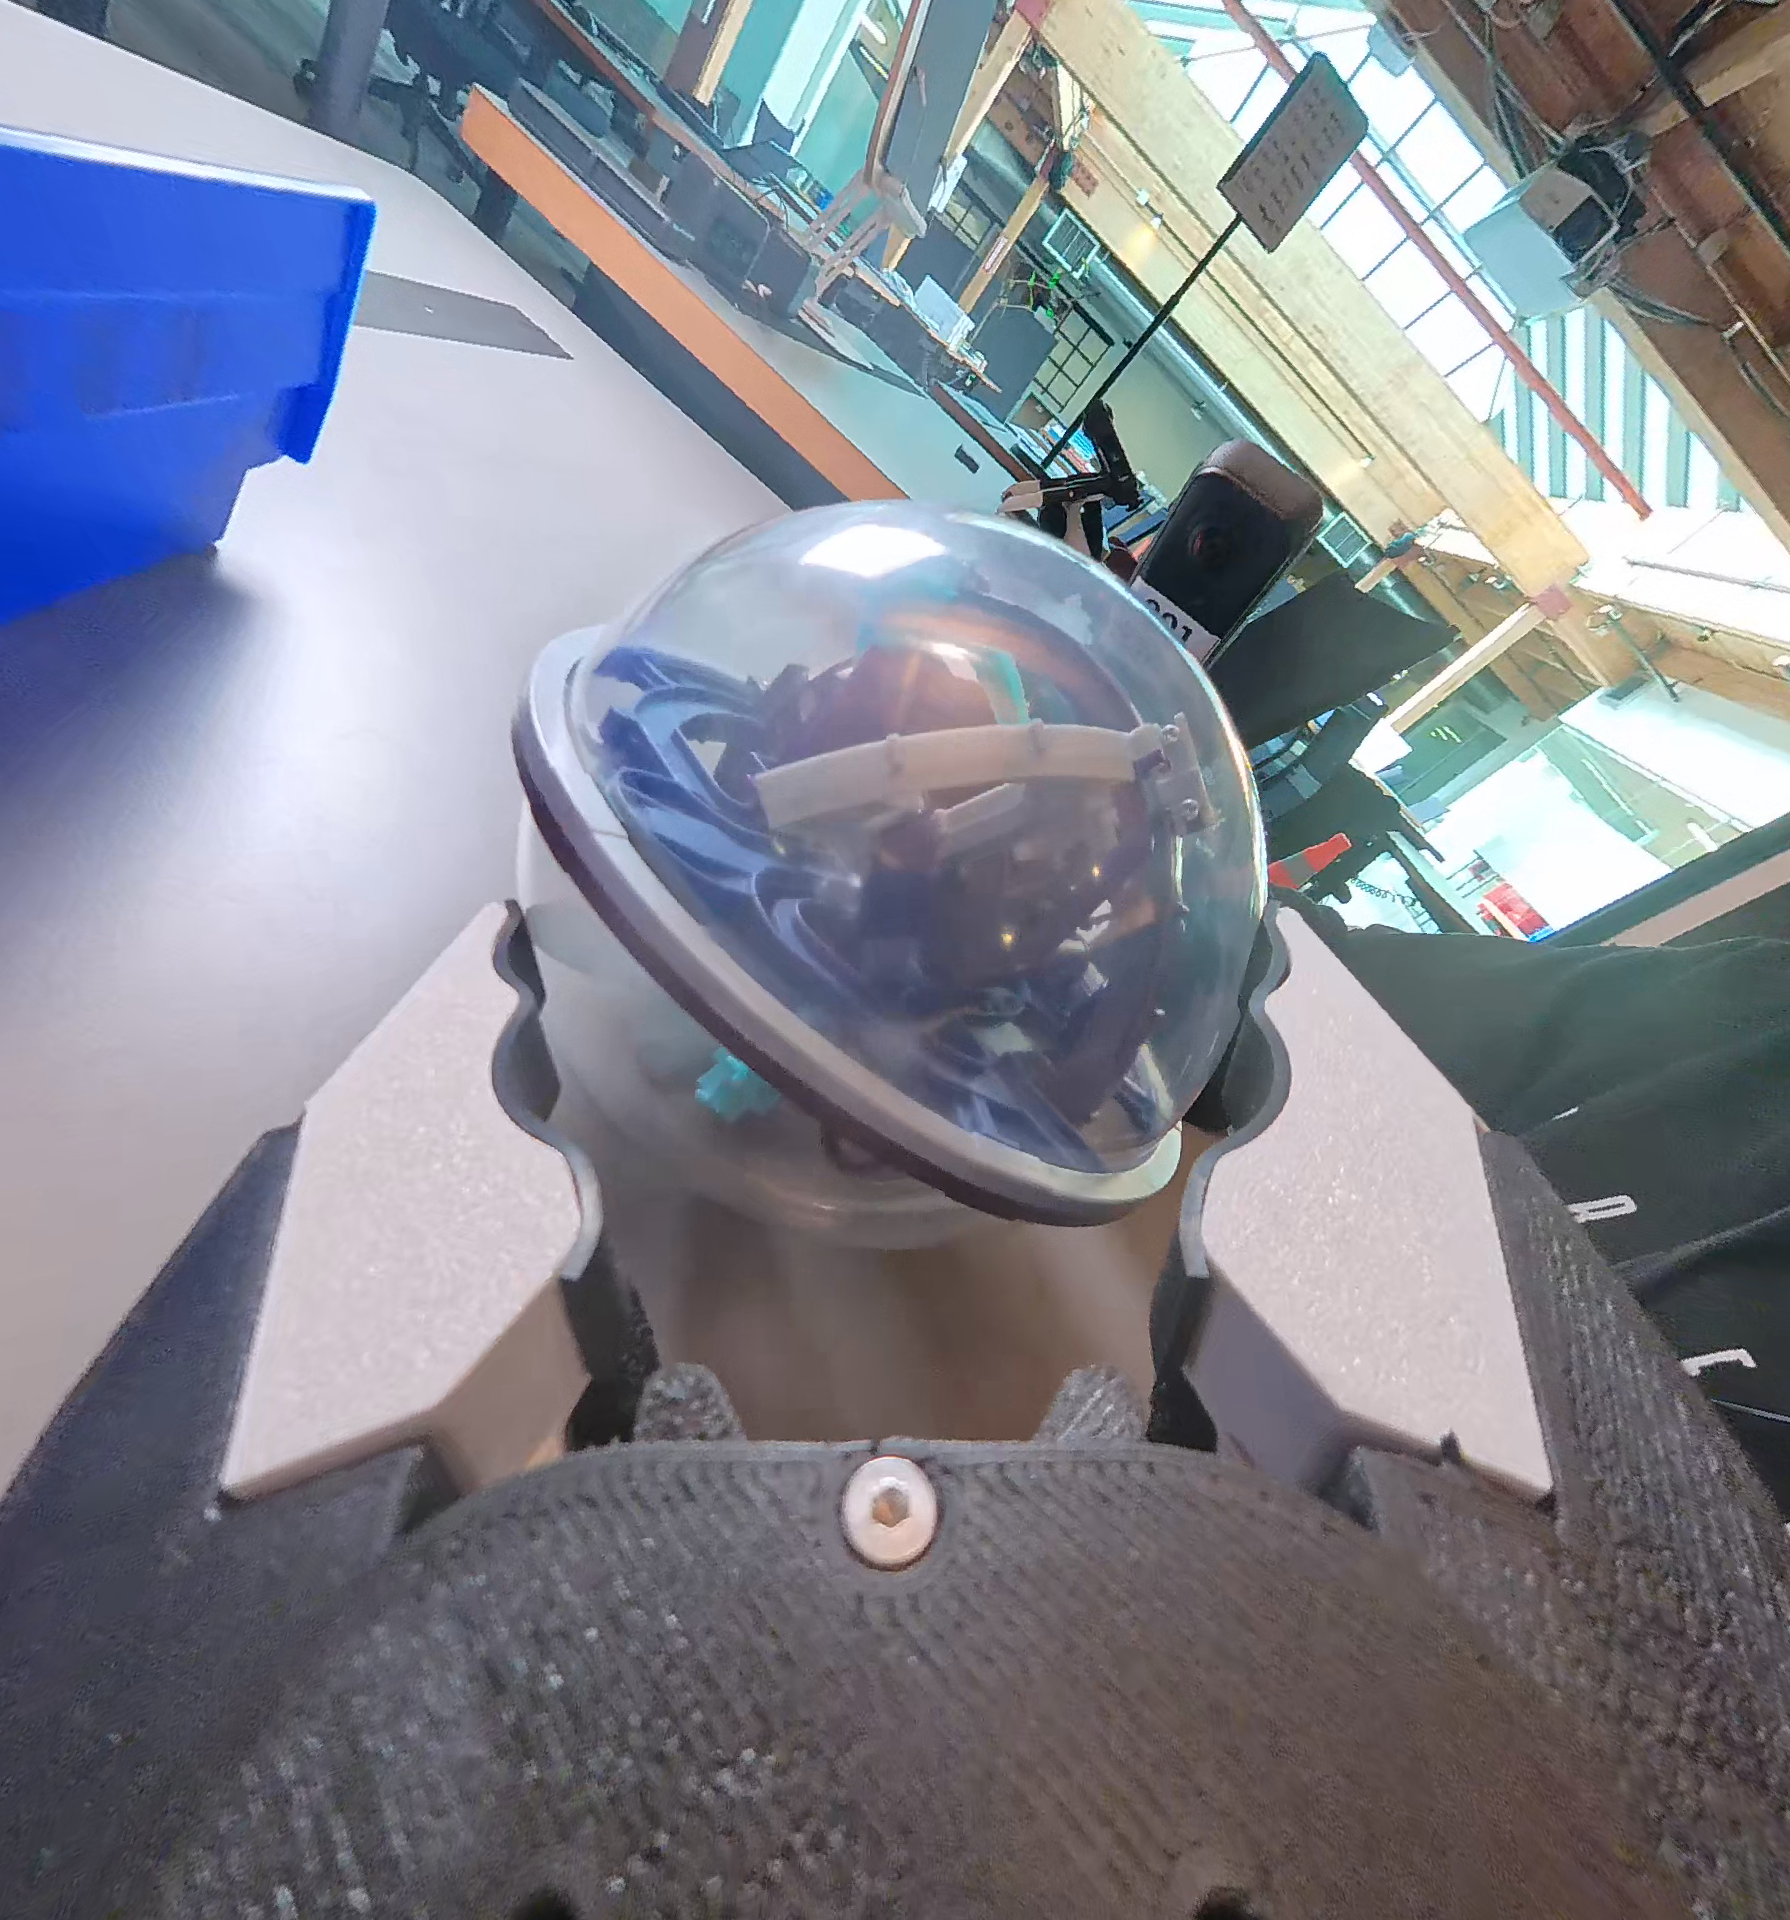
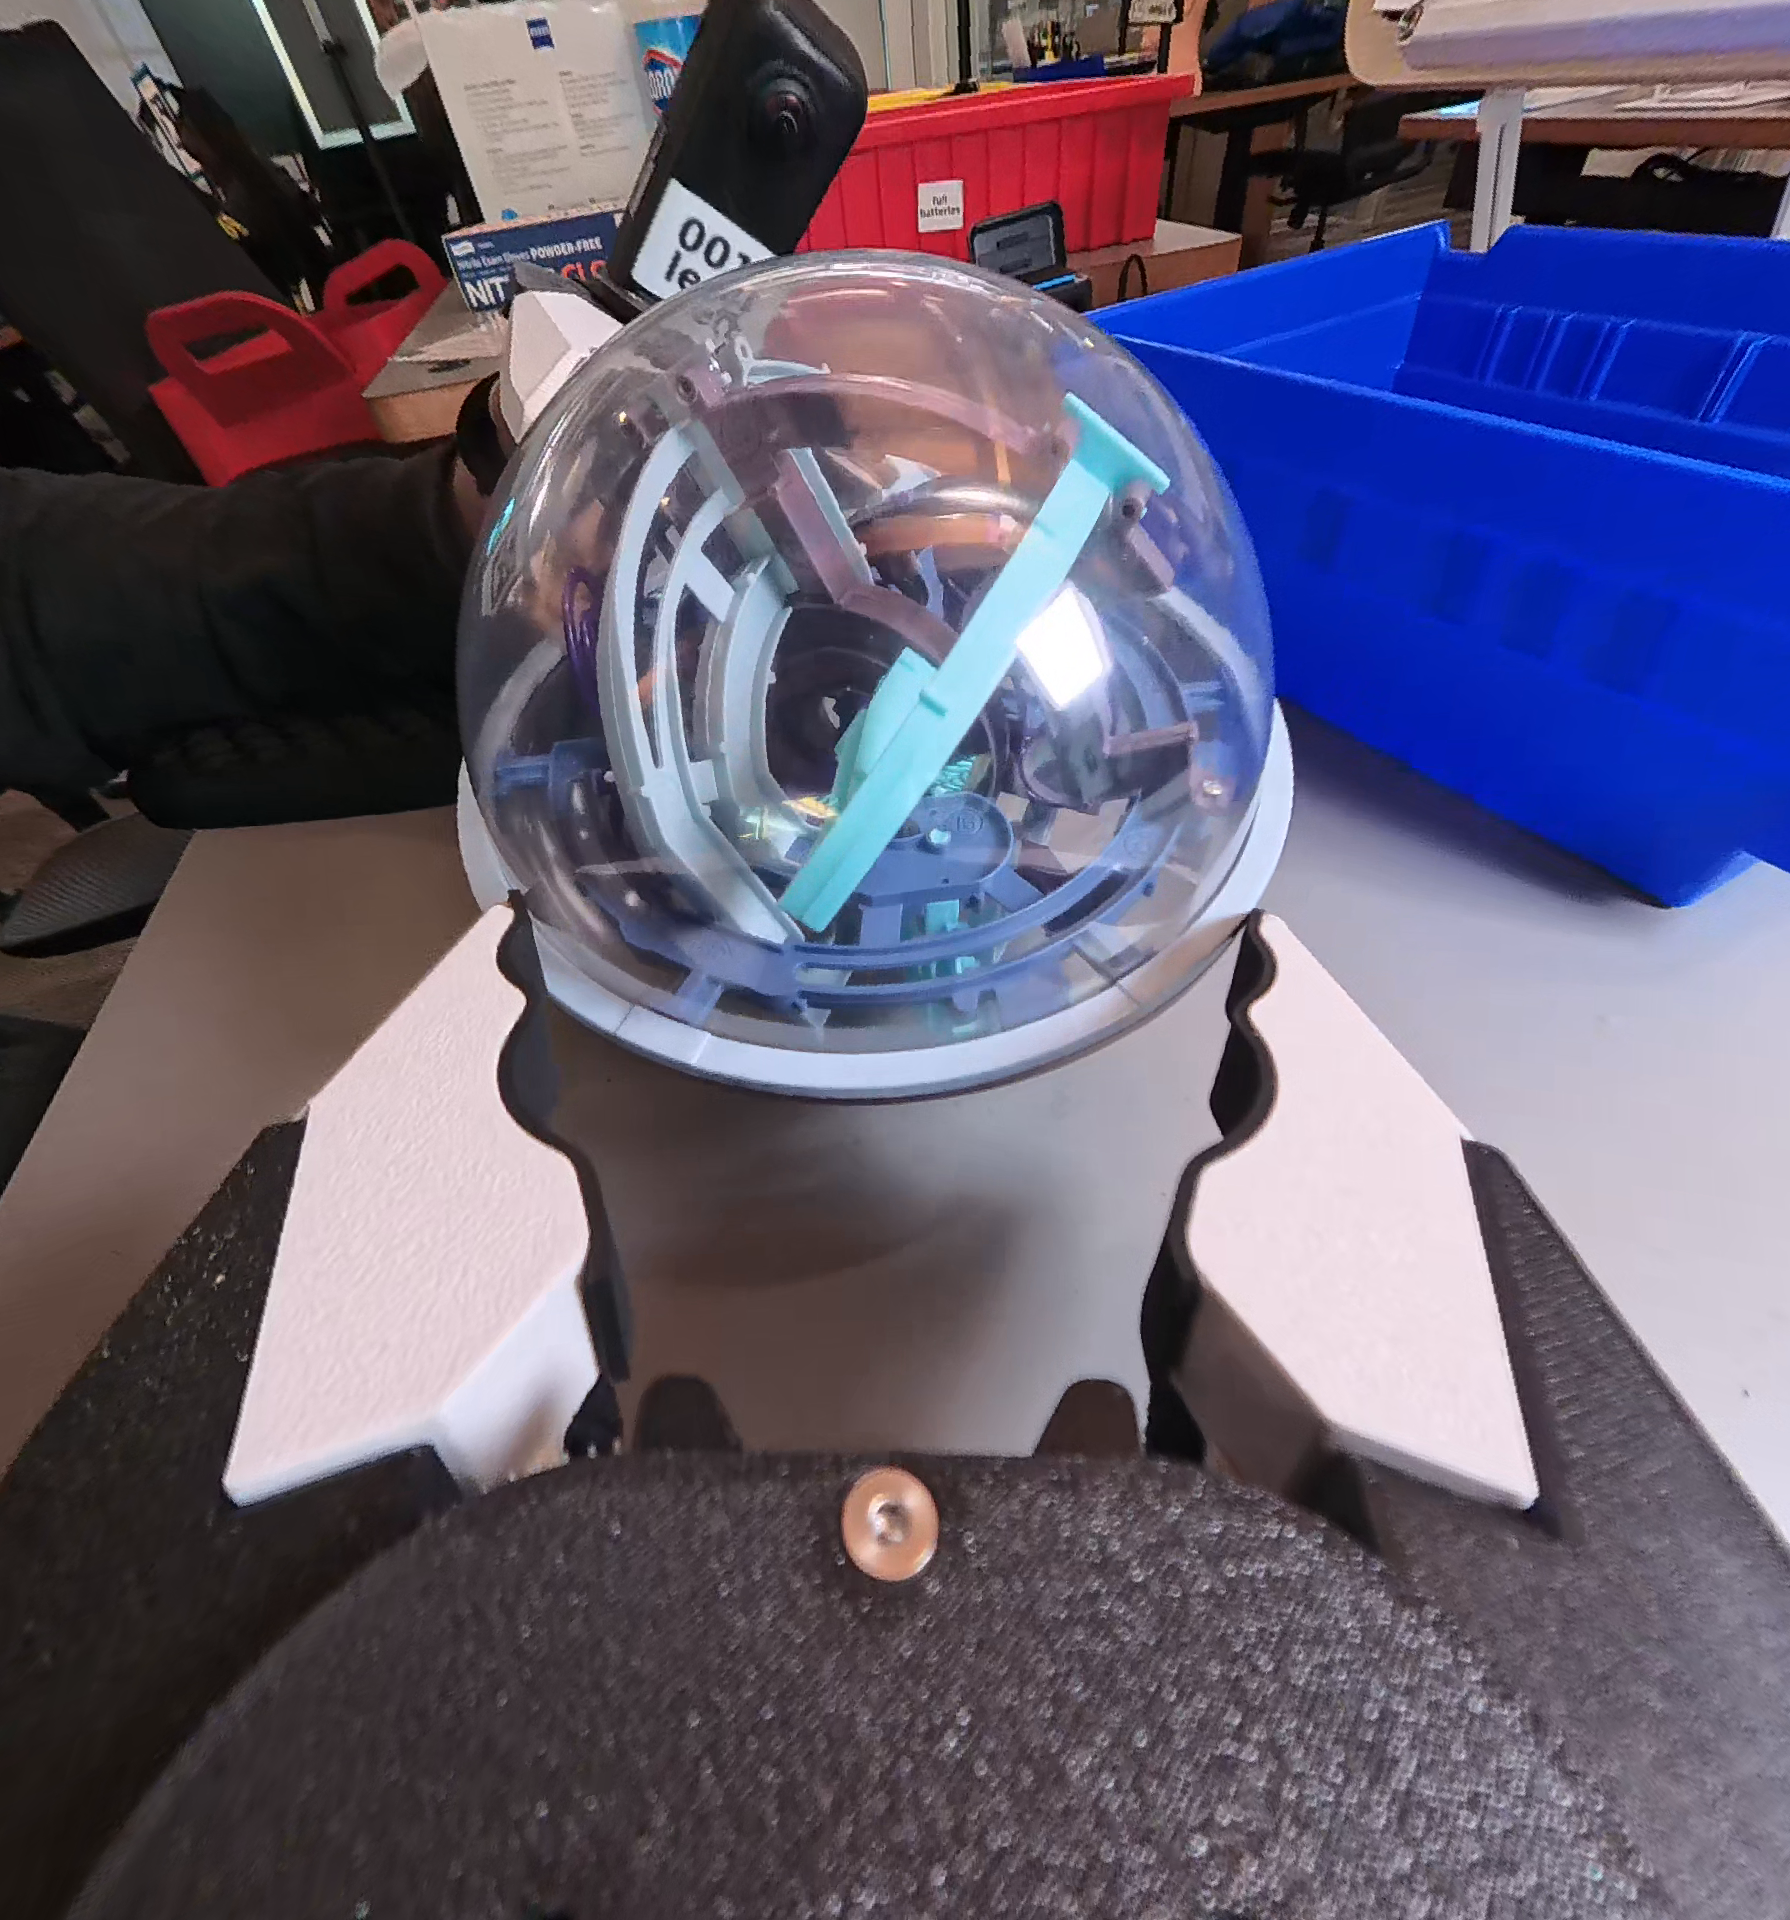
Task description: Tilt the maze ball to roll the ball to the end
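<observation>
The maze ball (image 1: 901,831) is a clear sphere with a grey rim around its middle and blue, teal, white and brown tracks inside. In the left wrist view it sits between the fingertips of my left gripper (image 1: 896,935), and both pads touch its sides. My left gripper is rolled, so the rim runs slantwise there. In the right wrist view the maze ball (image 2: 870,623) fills the gap of my right gripper (image 2: 886,925), whose two fingertips touch its rim from the opposite side. The rim is level with the table (image 2: 1545,1091). I cannot pick out the small ball inside.
A blue bin (image 2: 1545,520) stands on the table right of the ball; it shows at the upper left in the left wrist view (image 1: 122,364). A person's black sleeve (image 2: 195,623) lies left of the ball. Red bins (image 2: 995,156) stand behind.
</observation>
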### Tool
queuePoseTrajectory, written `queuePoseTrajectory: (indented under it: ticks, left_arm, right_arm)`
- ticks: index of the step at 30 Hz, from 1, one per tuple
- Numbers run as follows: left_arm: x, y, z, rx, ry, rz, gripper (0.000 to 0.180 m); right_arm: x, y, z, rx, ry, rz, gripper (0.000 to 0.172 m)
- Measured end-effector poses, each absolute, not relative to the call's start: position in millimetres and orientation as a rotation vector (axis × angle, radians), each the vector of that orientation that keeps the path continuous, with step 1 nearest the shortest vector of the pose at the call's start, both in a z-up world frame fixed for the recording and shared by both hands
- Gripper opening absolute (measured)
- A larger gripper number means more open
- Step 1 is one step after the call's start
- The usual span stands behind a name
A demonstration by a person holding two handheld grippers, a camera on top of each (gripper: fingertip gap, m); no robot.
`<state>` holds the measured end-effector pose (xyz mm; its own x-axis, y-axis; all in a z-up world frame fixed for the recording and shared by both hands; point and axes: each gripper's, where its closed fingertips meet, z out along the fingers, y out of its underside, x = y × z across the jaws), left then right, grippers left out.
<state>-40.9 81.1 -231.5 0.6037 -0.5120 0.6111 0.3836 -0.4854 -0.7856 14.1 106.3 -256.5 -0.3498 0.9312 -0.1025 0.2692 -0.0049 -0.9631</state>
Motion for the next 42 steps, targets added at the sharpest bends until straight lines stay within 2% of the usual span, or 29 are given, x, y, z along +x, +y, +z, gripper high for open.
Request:
queuePoseTrajectory:
  ticks: [14,20,24,29,35,42]
  left_arm:
    - [-42.8,80.5,-217.1,-1.744,0.139,-0.964,0.117]
    - [-34.3,70.4,-195.2,-1.645,0.265,-0.909,0.135]
    - [-41.0,65.8,-218.0,-1.75,0.31,-0.811,0.142]
    - [-24.0,76.4,-241.0,-1.838,0.294,-0.789,0.14]
    - [-31.1,82.0,-232.2,-1.811,0.269,-0.727,0.129]
    - [-33.4,87.8,-226.0,-1.789,0.237,-0.737,0.124]
  right_arm:
    - [14.8,105.3,-239.0,-1.094,-1.683,1.145,0.134]
    - [13.8,104.5,-257.1,-1.159,-1.722,1.199,0.133]
    - [13.7,111.5,-259.7,-1.233,-1.69,1.266,0.132]
    - [13.2,114.4,-272.2,-1.291,-1.721,1.234,0.13]
    - [15.2,113.5,-285.1,-1.313,-1.797,1.166,0.125]
    - [14.3,129.1,-248.0,-1.181,-1.639,1.162,0.14]
